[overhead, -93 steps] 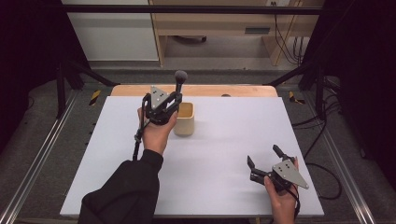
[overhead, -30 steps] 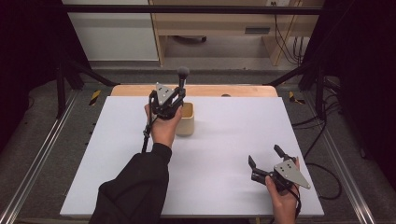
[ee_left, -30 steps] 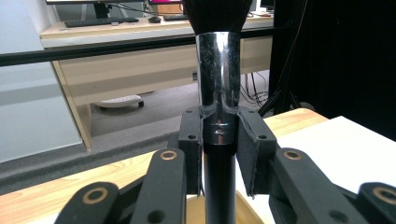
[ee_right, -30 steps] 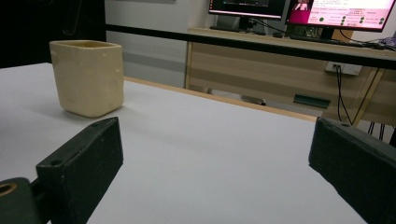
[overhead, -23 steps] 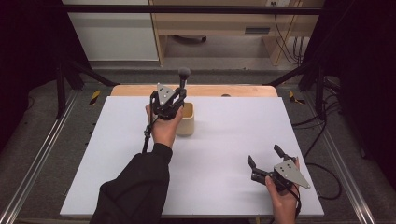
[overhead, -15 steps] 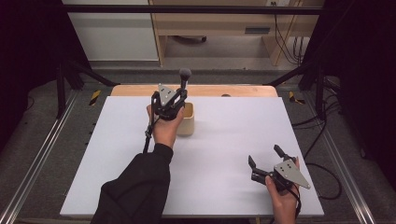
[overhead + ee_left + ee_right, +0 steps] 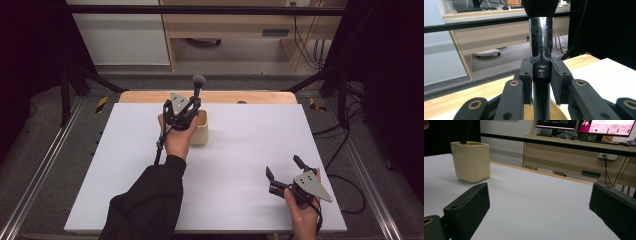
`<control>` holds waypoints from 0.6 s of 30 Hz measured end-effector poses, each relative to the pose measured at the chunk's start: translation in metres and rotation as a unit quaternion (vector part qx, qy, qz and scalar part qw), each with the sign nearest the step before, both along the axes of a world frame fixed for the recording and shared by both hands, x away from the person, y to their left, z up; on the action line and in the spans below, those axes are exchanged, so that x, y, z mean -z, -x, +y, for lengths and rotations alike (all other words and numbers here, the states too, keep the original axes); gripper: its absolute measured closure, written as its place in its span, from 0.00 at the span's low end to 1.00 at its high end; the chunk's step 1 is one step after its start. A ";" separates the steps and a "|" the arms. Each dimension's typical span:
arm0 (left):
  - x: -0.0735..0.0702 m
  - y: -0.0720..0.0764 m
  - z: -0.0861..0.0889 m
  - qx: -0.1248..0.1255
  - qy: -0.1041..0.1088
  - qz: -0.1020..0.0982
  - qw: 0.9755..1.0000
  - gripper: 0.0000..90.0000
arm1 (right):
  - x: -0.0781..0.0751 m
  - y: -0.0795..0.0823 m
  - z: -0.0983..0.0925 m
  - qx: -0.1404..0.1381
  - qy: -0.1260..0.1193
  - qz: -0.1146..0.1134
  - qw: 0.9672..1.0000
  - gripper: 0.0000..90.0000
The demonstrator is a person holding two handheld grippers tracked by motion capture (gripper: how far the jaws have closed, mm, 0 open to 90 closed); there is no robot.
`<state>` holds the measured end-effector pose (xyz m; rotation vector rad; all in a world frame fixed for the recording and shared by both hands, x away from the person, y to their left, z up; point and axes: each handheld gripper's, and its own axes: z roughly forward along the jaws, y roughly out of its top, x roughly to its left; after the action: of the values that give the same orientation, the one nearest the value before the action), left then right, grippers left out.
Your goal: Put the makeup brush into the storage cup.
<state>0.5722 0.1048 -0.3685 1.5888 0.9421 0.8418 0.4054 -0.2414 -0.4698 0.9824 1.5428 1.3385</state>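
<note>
- While the left gripper (image 7: pixel 541 75) clamps the brush (image 7: pixel 541 37) at its handle, its long axis stands upright, head up, lower end inside the cup (image 7: pixel 201 127) directly below the jaws.
- Cup sits just beside the left hand, far side of the table (image 7: pixel 240 165).
- Right gripper (image 7: pixel 287 172) rests open and empty, well apart, near edge; nothing obstructs.

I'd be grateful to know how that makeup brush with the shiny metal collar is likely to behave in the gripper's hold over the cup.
The brush looks stiff: it stands straight in the left gripper. Its polished metal collar may be slippery, so it could slide between the pads. With a round handle, it would probably roll if laid on the table. The cup looks squat and unlikely to tip.
</note>
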 end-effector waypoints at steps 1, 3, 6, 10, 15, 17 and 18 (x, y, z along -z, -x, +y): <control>0.000 0.000 0.000 0.000 0.000 0.000 1.000 0.81 | 0.000 0.000 0.000 0.000 0.000 0.000 1.000 0.04; 0.000 0.000 0.000 0.000 -0.001 0.000 1.000 0.81 | 0.000 0.000 0.000 0.000 0.001 0.000 1.000 0.04; 0.002 0.000 0.000 0.000 0.001 0.000 1.000 0.81 | 0.000 0.000 0.000 -0.001 0.001 0.001 1.000 0.04; 0.004 0.000 -0.001 0.001 0.002 0.002 1.000 0.81 | 0.000 0.000 0.000 0.000 0.002 0.001 1.000 0.04; 0.006 0.000 0.000 0.000 0.002 0.004 1.000 0.81 | 0.000 0.000 0.000 -0.001 0.002 0.001 1.000 0.04; 0.007 0.000 0.000 0.001 0.003 0.005 1.000 0.81 | 0.000 0.000 0.000 0.000 0.002 0.001 1.000 0.04; 0.008 0.000 0.000 0.000 0.003 0.005 1.000 0.81 | 0.000 0.000 0.000 -0.001 0.002 0.001 1.000 0.04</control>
<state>0.5724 0.1051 -0.3761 1.5886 0.9504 0.8310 0.4054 -0.2411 -0.4699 0.9815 1.5467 1.3359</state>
